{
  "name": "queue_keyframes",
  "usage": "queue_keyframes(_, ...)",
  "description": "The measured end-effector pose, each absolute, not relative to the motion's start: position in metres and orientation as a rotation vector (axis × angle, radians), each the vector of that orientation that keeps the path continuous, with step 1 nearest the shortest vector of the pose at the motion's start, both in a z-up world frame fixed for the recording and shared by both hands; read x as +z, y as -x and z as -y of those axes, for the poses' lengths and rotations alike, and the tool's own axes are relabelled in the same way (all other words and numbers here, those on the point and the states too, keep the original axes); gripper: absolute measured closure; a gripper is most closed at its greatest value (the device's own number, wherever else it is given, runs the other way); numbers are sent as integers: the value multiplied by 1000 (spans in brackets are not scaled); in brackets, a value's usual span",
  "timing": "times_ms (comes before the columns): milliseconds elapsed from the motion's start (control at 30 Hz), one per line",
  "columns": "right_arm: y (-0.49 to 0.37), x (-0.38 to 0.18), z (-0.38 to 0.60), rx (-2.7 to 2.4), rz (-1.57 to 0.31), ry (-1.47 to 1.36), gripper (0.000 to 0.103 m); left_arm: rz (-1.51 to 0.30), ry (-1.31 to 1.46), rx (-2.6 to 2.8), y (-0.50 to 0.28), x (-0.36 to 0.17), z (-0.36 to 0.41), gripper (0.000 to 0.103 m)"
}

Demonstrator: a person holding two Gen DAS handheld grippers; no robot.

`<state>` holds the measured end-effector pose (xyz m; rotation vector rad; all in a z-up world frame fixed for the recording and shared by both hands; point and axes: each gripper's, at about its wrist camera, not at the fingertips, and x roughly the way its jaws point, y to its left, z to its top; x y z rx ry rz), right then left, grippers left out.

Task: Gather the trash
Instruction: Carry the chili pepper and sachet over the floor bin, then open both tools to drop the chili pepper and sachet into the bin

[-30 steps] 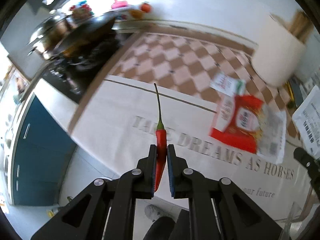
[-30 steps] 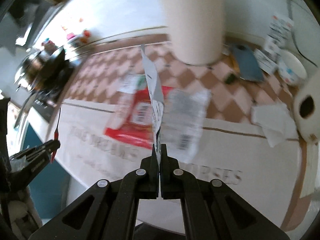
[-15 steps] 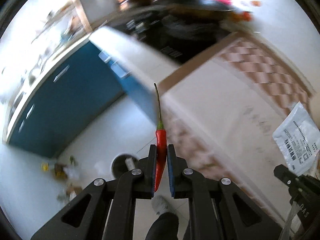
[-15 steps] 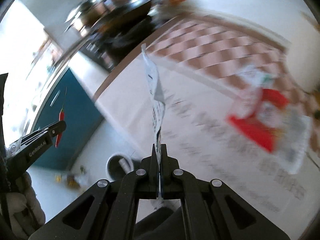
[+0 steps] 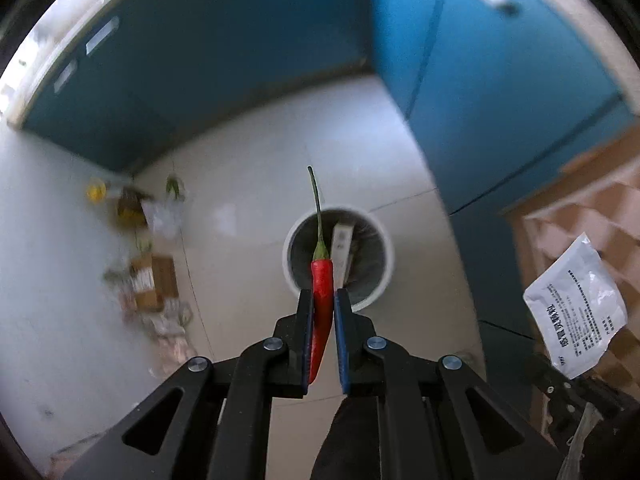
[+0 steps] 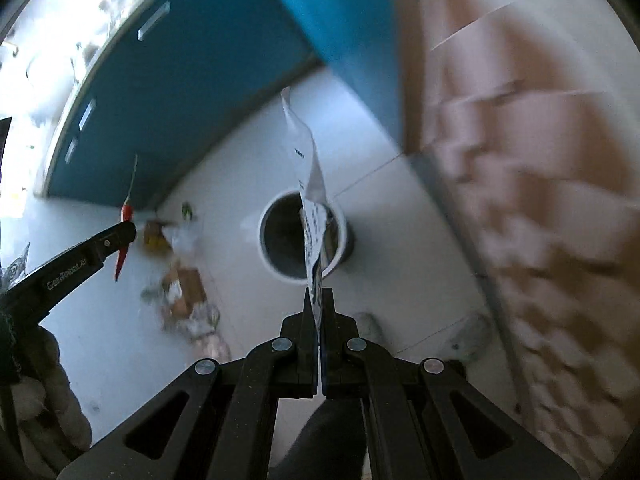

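Tiles of pale floor (image 5: 248,184) meet blue cabinets (image 5: 240,52); left tool (image 5: 322,300) grips chilli (image 5: 322,280), right tool (image 6: 319,300) packet (image 6: 312,216).

Showing a red chili pepper (image 5: 322,284) with green stem, white sachet (image 6: 314,216) printed in dark text, white-rimmed grey bin (image 5: 380,256), teal cabinets (image 5: 240,60), pale floor tiles (image 5: 248,168).

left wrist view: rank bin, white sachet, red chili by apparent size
1. Round white bin on the floor, widest in frame.
2. White sachet and red chili: not ranked. The sachet covers more area, the chili with its stem runs longer, and both sit far nearer the camera than the bin.
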<state>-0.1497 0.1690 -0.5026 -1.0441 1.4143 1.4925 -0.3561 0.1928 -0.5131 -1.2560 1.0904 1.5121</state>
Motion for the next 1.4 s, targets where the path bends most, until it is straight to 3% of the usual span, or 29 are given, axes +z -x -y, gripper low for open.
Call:
queue_keyframes(400,261,-741,-210,1460,-1555,1204,103,-1069,1525,1419,448,-744,-223,95)
queue_keyframes(600,270,-832,-224,1409,-1610,1246,103,-1062,1625,1335,449,-804,-231,95)
queue_keyframes(800,280,-879,-234,1404,-1672,1279,103,-995,1741,1278,453,-830,-231,92)
queue_keyframes(833,281,-885,-236,1403,-1682,1287,102,-986,1745,1281,455,-831,-230,90)
queue_keyframes(933,288,-901,-239,1393,-1712,1329,100,-969,1739,1310,461,-824,-227,53)
queue_keyframes(967,290,-905,-239,1387,-1717,1346,96,-968,1735,1323,461,-823,-227,34)
queue_keyframes(1000,291,-910,-240,1384,-1724,1354,87,-970,1726,1343,464,-820,-225,24)
queue_keyframes(1033,292,-912,-240,1378,-1726,1362,79,-975,1714,1367,467,-814,-223,21)
queue_keyframes(1067,291,-912,-240,1368,-1717,1365,62,-982,1709,1380,469,-813,-222,17)
queue_keyframes(1100,289,-911,-240,1365,-1709,1362,51,-997,1700,1405,472,-806,-219,10)
queue_keyframes(1167,286,-905,-240,1363,-1697,1354,43,-1009,1676,1444,475,-795,-214,7)
queue_keyframes(1300,279,-874,-243,1361,-1553,1375,5,-1033,1612,1524,481,-753,-200,7)
queue_keyframes(1400,276,-838,-246,1375,-1436,1400,1,-1056,1571,1563,477,-717,-190,7)
